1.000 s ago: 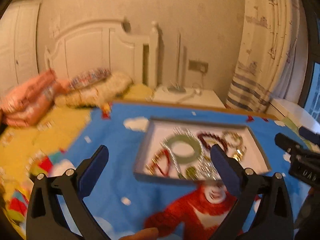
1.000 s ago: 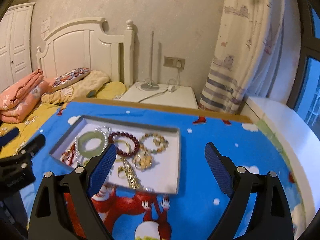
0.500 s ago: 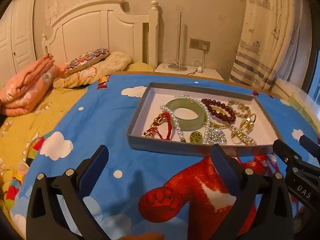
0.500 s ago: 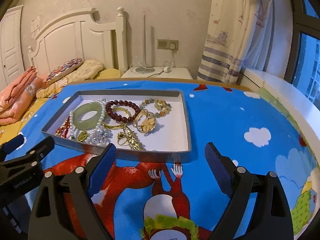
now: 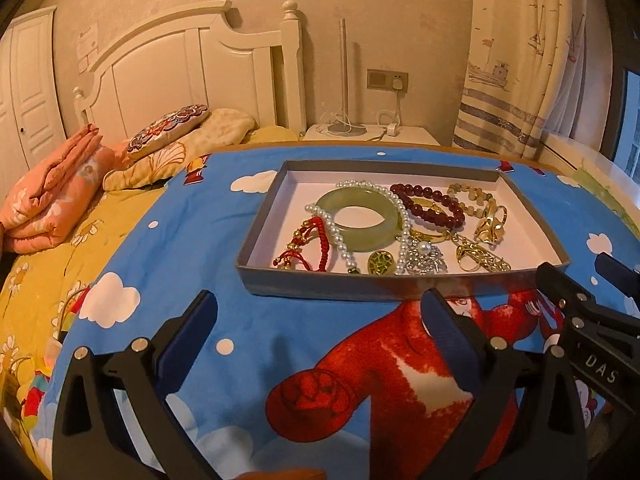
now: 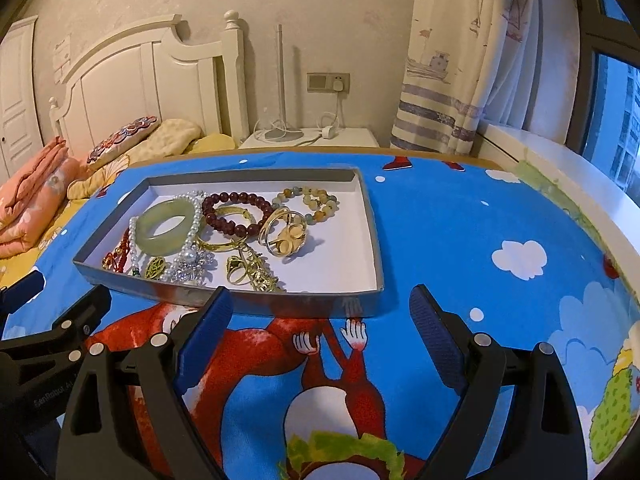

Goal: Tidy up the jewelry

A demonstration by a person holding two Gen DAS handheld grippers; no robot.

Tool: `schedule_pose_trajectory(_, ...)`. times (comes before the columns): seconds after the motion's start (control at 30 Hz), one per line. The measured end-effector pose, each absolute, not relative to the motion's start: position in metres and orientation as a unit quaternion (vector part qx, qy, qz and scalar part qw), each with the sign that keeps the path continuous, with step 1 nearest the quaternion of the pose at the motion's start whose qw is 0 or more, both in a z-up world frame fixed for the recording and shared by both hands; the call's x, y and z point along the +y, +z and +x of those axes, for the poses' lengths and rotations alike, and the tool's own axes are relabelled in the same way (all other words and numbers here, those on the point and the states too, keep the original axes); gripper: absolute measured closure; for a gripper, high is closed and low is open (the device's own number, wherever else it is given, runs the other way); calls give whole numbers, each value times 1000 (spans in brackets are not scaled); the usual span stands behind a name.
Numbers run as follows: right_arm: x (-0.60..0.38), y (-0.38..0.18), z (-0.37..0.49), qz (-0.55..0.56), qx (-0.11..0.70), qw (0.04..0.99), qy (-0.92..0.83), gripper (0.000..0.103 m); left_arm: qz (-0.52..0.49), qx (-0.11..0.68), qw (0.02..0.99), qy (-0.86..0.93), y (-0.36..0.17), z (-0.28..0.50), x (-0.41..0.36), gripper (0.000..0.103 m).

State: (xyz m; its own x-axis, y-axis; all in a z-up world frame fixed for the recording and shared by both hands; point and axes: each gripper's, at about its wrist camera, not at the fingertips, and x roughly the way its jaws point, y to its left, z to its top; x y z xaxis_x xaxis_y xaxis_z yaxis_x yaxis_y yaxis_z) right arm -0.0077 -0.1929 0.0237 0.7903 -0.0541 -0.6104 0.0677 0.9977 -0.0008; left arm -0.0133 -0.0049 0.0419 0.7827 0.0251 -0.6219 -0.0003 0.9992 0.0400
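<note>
A shallow grey tray (image 5: 320, 290) (image 6: 256, 300) lies on a blue cartoon cloth (image 5: 192, 248) (image 6: 460, 232). It holds a green jade bangle (image 5: 360, 220) (image 6: 168, 226), a pearl strand (image 5: 332, 228), a dark red bead bracelet (image 5: 432, 202) (image 6: 236, 212), a red cord bracelet (image 5: 308, 244), a pale stone bracelet (image 6: 316, 200), and gold rings (image 6: 284, 234) and brooches. My left gripper (image 5: 318, 320) is open and empty, just short of the tray's near wall. My right gripper (image 6: 320, 312) is open and empty at the tray's near right corner.
A bed with folded orange blankets (image 5: 52, 200) and pillows (image 5: 168, 136) lies to the left. A white nightstand (image 5: 372, 134) with a lamp pole stands behind. A curtain (image 6: 452, 60) and a white sill (image 6: 560, 176) run along the right.
Both grippers have dropped lower and come closer to the tray, which now looks larger and sharper. Both stay open and empty.
</note>
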Motion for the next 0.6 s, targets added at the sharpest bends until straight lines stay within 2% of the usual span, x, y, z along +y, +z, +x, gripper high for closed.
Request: schedule_pose_trajectory(0.6, -192, 23, -8, 11, 323, 946, -31, 16, 17, 330, 944, 7, 41, -12, -4, 2)
